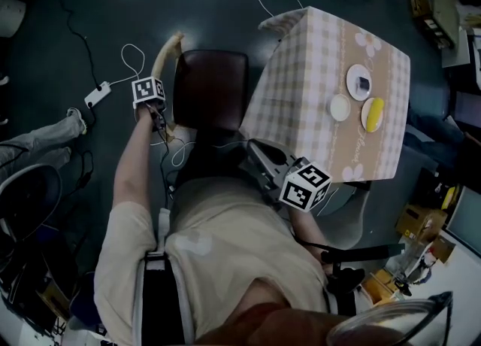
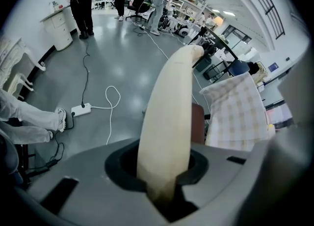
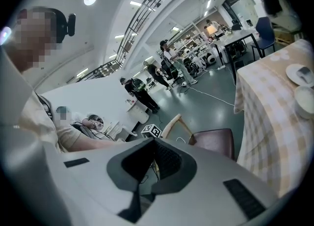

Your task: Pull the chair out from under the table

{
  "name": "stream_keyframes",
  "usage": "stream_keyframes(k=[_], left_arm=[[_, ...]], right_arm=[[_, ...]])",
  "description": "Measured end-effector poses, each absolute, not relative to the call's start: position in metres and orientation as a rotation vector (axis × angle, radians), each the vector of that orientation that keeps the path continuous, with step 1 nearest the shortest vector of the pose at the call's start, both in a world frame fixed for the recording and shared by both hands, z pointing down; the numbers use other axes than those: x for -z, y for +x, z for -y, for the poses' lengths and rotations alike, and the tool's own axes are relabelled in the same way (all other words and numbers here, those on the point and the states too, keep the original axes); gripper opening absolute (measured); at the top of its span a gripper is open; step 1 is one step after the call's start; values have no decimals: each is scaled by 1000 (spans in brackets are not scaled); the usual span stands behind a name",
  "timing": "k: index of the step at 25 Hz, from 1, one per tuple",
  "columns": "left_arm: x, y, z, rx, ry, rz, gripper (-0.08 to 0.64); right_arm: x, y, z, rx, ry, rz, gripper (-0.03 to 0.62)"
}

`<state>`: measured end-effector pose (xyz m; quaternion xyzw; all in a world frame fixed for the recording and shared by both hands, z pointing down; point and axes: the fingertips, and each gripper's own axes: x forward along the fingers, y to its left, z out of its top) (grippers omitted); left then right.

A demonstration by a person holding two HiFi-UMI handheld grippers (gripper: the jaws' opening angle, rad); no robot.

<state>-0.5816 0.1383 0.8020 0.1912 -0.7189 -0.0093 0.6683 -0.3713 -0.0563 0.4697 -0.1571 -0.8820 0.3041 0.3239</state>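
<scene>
Clamping the left claw (image 1: 160,117) from above on the pale curved backrest rail (image 1: 168,55) of the chair (image 1: 210,89), toward the rail's near end. Holding the right claw (image 1: 263,162) shut and empty, just beside the counter's (image 1: 301,104) near left corner. Finding the chair left of the counter, maroon seat mostly clear of the hanging checked cloth. Farther right on the counter: white plate (image 1: 359,81), small bowl (image 1: 340,107), yellow dish (image 1: 372,113).

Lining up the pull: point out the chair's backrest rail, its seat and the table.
backrest rail (image 2: 169,117): left gripper view, middle of the cream curved rail.
seat (image 1: 210,85): head view, centre of the dark cushion.
table (image 1: 297,89): head view, bare patch of its checked cloth.
</scene>
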Motion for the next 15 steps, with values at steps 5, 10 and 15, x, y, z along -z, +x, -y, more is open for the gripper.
stream_keyframes(k=[5,10,15], left_arm=[[-797,-587,-140,16,439,1624,97],[-796,-595,-148,8,428,1640,97],[-798,-597,-163,16,405,1647,97]], right_arm=[[-468,-372,47,-791,-428,2305,9],[-471,-370,45,-798,-427,2297,9],[-472,-369,45,-796,-426,2298,9]])
